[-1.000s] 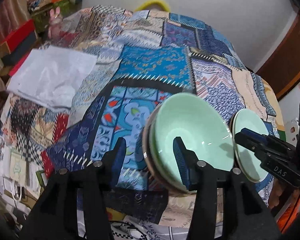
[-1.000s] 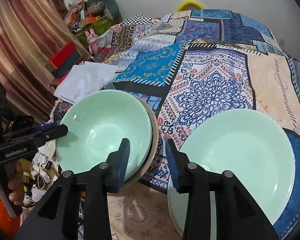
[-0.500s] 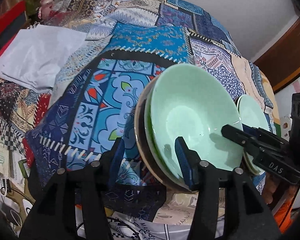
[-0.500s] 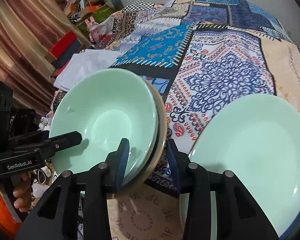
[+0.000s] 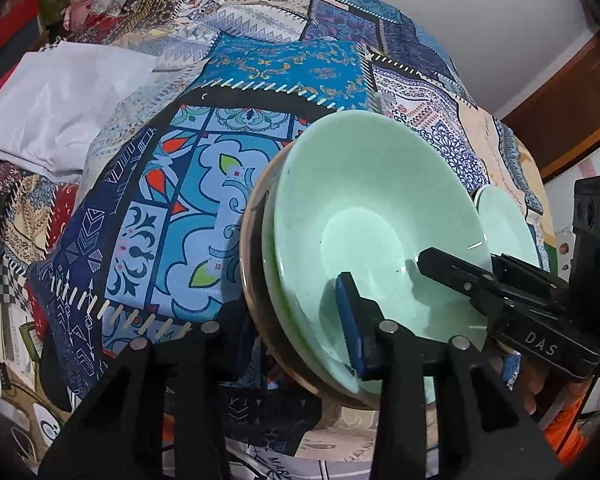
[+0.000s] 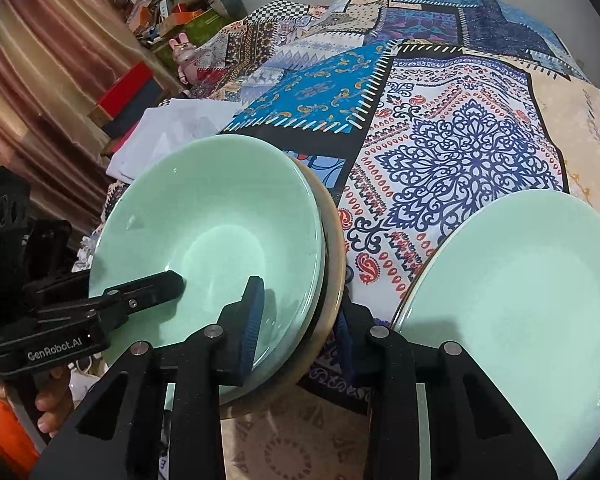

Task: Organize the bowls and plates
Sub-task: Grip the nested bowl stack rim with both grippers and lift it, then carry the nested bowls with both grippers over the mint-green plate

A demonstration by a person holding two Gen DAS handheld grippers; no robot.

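Bowls (image 5: pixel 372 216), nested in a stack with a pale green one on top and a brown rim (image 5: pixel 252 248) outermost, sit on the patchwork cloth (image 5: pixel 172 208), and you have a gripper on each side of that stack. Your left gripper (image 5: pixel 288 320) straddles the near-left rim: one blue-padded finger (image 5: pixel 350 320) lies inside the green bowl against its wall, the other is outside and mostly hidden behind the stack, and the jaws have just been closing with the rims between them (I cannot tell whether the outer pad presses yet). Your right gripper (image 6: pixel 300 320) straddles the opposite rim the same way, its left finger (image 6: pixel 252 316) inside the bowl and its right finger (image 6: pixel 346 336) just outside the brown edge; those jaws have also just been closing, and the gap on either side of the rims looks very small. A green plate (image 6: pixel 520 300) lies flat on the cloth just beside the right gripper's outer finger, apart from the stack. In the left view a white folded sheet (image 5: pixel 60 100) lies well away at the cloth's far left. Both tools point steeply down at the stack.
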